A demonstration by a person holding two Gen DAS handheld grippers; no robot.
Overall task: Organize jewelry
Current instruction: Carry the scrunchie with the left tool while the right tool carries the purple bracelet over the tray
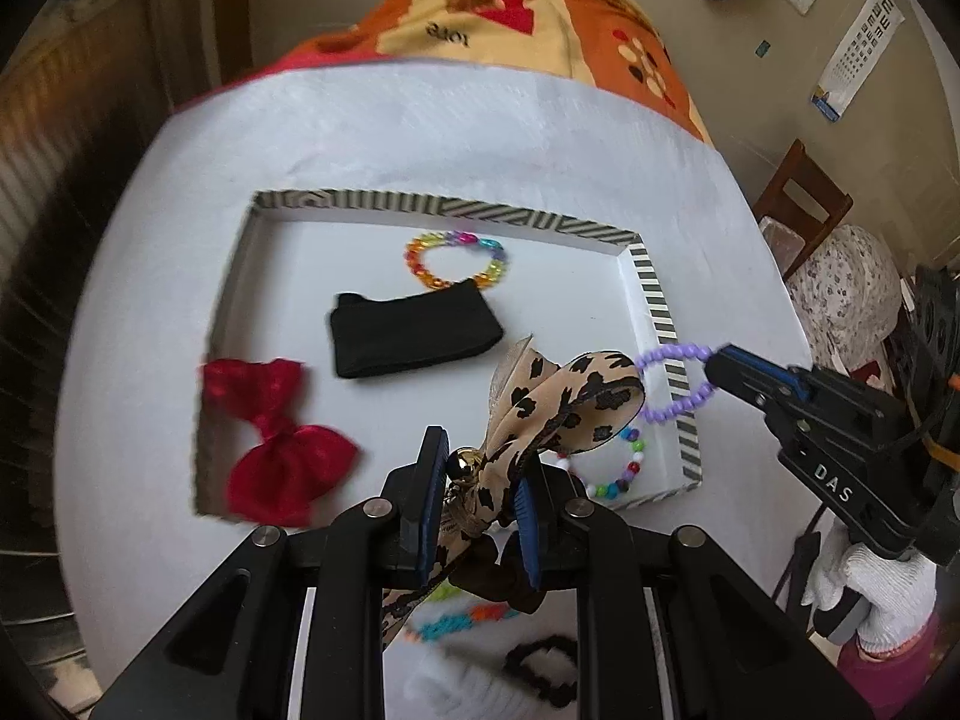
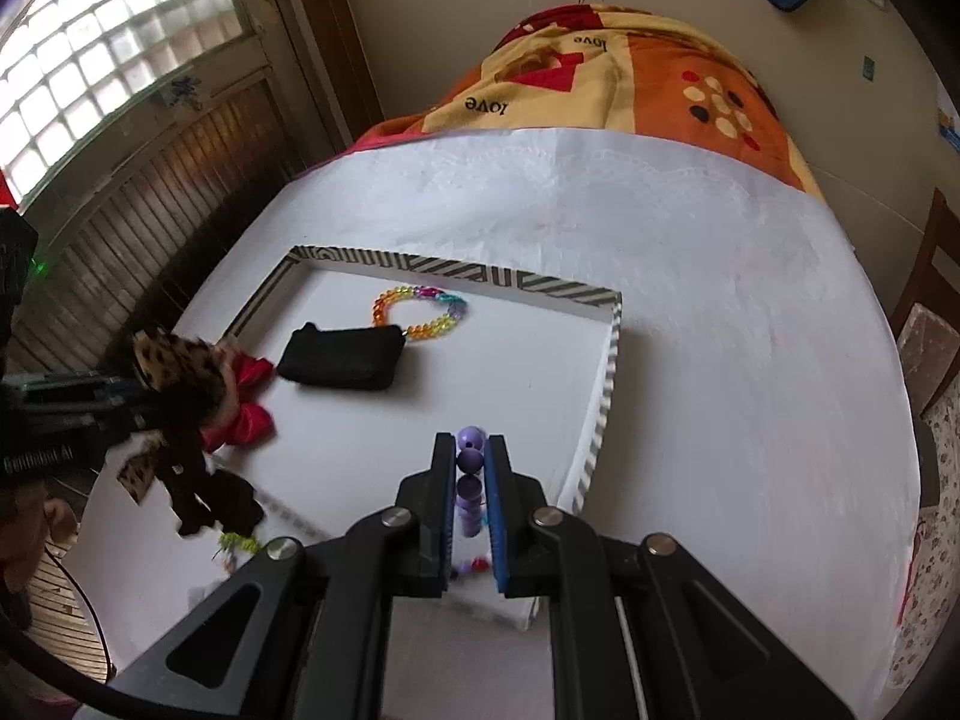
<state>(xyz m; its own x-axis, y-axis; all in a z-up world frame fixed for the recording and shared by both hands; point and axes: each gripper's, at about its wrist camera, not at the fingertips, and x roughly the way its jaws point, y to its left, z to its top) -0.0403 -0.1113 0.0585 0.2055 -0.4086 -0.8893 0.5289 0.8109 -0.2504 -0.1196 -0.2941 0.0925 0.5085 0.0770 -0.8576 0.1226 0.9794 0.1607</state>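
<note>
Purple bead bracelet (image 1: pixel 675 384), pinched in the closed right tool (image 2: pixel 471 480), hangs above the striped tray's right wall (image 1: pixel 663 312), while the closed left tool (image 1: pixel 480 480) holds the leopard bow (image 1: pixel 564 408) nearer the tray's front.

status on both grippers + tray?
Left gripper shut on leopard bow. Right gripper shut on purple bracelet, over tray. Path open.

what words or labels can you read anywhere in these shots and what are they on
"DAS": white letters on the right claw's black body.
"love": printed repeatedly on the orange blanket, seen upside down.
"GenRobot AI", roughly: faint print on the left claw's body in the right wrist view, blurred.
Eye chart on the wall: rows of symbols, too small to read.
</note>
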